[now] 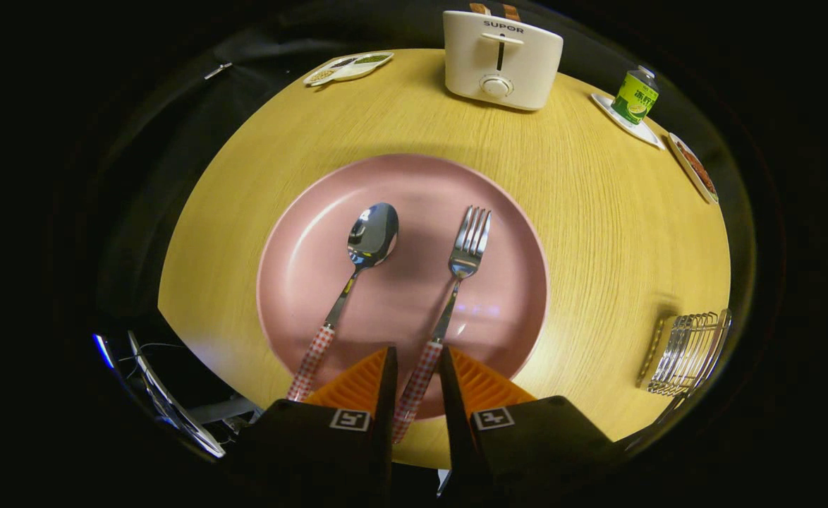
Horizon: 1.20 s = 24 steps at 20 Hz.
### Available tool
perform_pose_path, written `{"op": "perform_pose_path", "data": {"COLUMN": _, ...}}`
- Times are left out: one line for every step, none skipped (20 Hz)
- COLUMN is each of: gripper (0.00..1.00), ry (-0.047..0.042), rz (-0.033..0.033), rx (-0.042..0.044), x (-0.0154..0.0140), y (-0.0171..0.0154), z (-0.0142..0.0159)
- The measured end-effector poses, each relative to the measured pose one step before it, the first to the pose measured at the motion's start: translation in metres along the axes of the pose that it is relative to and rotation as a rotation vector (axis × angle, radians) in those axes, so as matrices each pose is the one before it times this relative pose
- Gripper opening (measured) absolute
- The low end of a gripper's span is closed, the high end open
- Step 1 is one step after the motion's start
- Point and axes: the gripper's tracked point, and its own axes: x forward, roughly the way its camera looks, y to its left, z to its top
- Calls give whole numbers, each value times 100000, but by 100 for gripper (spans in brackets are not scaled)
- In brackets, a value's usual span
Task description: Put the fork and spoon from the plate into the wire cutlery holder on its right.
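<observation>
A pink plate (301, 240) lies on the round wooden table just ahead of my gripper. On it rest a spoon (370, 236) on the left and a fork (465, 247) on the right, both with red-checked handles pointing toward me. My gripper (417, 356) straddles the fork's handle, one finger on each side, with a small gap showing between the handle and each fingertip. The fork still lies flat on the plate. The wire cutlery holder (689, 353) stands on the table to the right of the plate, beyond the right finger.
A white toaster (502, 60) stands at the table's far edge. A green can (635, 95) on a white coaster and a small dish (696, 169) sit at the far right. A divided snack tray (347, 67) lies at the far left.
</observation>
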Motion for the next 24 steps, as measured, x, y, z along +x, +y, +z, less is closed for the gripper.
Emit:
{"op": "perform_pose_path", "data": {"gripper": 31, "ry": 416, "rz": -220, "rx": 250, "x": -241, "y": -156, "z": 10}}
{"op": "perform_pose_path", "data": {"gripper": 31, "ry": 798, "rz": -1033, "rx": 608, "x": -8, "y": -241, "z": -61}}
{"op": "perform_pose_path", "data": {"gripper": 24, "ry": 477, "rz": -923, "rx": 834, "x": -11, "y": -265, "z": -160}}
{"op": "perform_pose_path", "data": {"gripper": 19, "ry": 337, "rz": -426, "rx": 564, "x": -22, "y": -178, "z": -86}}
{"op": "perform_pose_path", "data": {"gripper": 15, "ry": 83, "rz": 527, "rx": 12, "x": -144, "y": -22, "z": -32}}
{"op": "perform_pose_path", "data": {"gripper": 15, "ry": 479, "rz": 1981, "rx": -324, "x": -111, "y": 309, "z": -203}}
{"op": "perform_pose_path", "data": {"gripper": 13, "ry": 758, "rz": 3517, "rx": -519, "x": -127, "y": 497, "z": -220}}
{"op": "perform_pose_path", "data": {"gripper": 13, "ry": 260, "rz": 3857, "rx": -554, "x": -195, "y": 383, "z": -13}}
{"op": "perform_pose_path", "data": {"gripper": 12, "ry": -1823, "rz": 3934, "rx": -690, "x": -444, "y": 432, "z": 242}}
{"op": "perform_pose_path", "data": {"gripper": 12, "ry": -2549, "rz": 1880, "rx": -436, "x": -370, "y": 96, "z": 390}}
{"op": "perform_pose_path", "data": {"gripper": 9, "ry": -556, "rz": 1305, "rx": -847, "x": -429, "y": -100, "z": 189}}
{"op": "perform_pose_path", "data": {"gripper": 10, "ry": 152, "rz": 1588, "rx": -240, "x": -334, "y": -2, "z": -43}}
{"op": "perform_pose_path", "data": {"gripper": 10, "ry": -337, "rz": 963, "rx": 1100, "x": -508, "y": -239, "z": 15}}
{"op": "perform_pose_path", "data": {"gripper": 10, "ry": -597, "rz": 1060, "rx": 1219, "x": -641, "y": -268, "z": 102}}
{"op": "perform_pose_path", "data": {"gripper": 10, "ry": -415, "rz": 1046, "rx": 148, "x": -738, "y": -288, "z": -41}}
{"op": "perform_pose_path", "data": {"gripper": 10, "ry": 312, "rz": 1376, "rx": -803, "x": -876, "y": -271, "z": -163}}
{"op": "perform_pose_path", "data": {"gripper": 10, "ry": 250, "rz": 1776, "rx": -1586, "x": -1096, "y": -287, "z": -212}}
{"op": "perform_pose_path", "data": {"gripper": 10, "ry": 609, "rz": 1478, "rx": -2230, "x": -1165, "y": -479, "z": -274}}
{"op": "perform_pose_path", "data": {"gripper": 9, "ry": 675, "rz": 1780, "rx": -2279, "x": -1428, "y": -459, "z": -291}}
{"op": "perform_pose_path", "data": {"gripper": 9, "ry": 930, "rz": 646, "rx": -2310, "x": -1473, "y": -667, "z": -486}}
{"op": "perform_pose_path", "data": {"gripper": 10, "ry": 1102, "rz": 1286, "rx": -2024, "x": -1752, "y": -555, "z": -611}}
{"op": "perform_pose_path", "data": {"gripper": 10, "ry": 973, "rz": 893, "rx": -1705, "x": -1568, "y": -658, "z": -587}}
{"op": "perform_pose_path", "data": {"gripper": 10, "ry": 800, "rz": -75, "rx": -1061, "x": -1505, "y": -1052, "z": -638}}
{"op": "perform_pose_path", "data": {"gripper": 10, "ry": 886, "rz": -408, "rx": -62, "x": -1379, "y": -953, "z": -548}}
